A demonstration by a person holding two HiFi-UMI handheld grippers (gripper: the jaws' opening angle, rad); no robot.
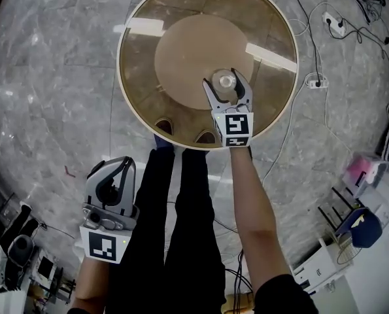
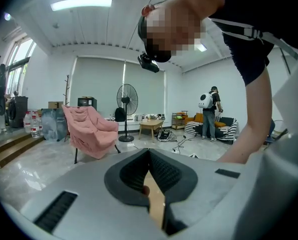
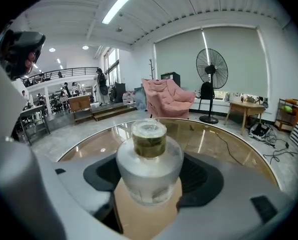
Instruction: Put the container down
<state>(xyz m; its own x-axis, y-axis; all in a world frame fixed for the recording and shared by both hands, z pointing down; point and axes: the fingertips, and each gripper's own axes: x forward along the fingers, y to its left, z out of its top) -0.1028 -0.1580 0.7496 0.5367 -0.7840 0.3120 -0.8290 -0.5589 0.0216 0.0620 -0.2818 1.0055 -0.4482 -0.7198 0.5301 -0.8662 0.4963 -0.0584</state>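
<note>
The container (image 1: 227, 82) is a frosted glass bottle (image 3: 149, 164) with a gold neck and a clear cap. It is upright between the jaws of my right gripper (image 1: 225, 78), which is shut on its body over the brown centre disc (image 1: 181, 51) of the round glass table (image 1: 142, 51). In the right gripper view both dark pads (image 3: 101, 176) press the bottle's sides. Whether its base touches the disc I cannot tell. My left gripper (image 1: 119, 167) hangs low beside the person's leg, away from the table, shut and empty (image 2: 150, 151).
The person's black-clad legs (image 1: 181, 227) stand at the table's near rim. Cables and a power strip (image 1: 331, 21) lie on the marble floor to the right, with white racks (image 1: 338, 241) at lower right. Beyond the table are a pink chair (image 3: 166, 98) and a standing fan (image 3: 211, 69).
</note>
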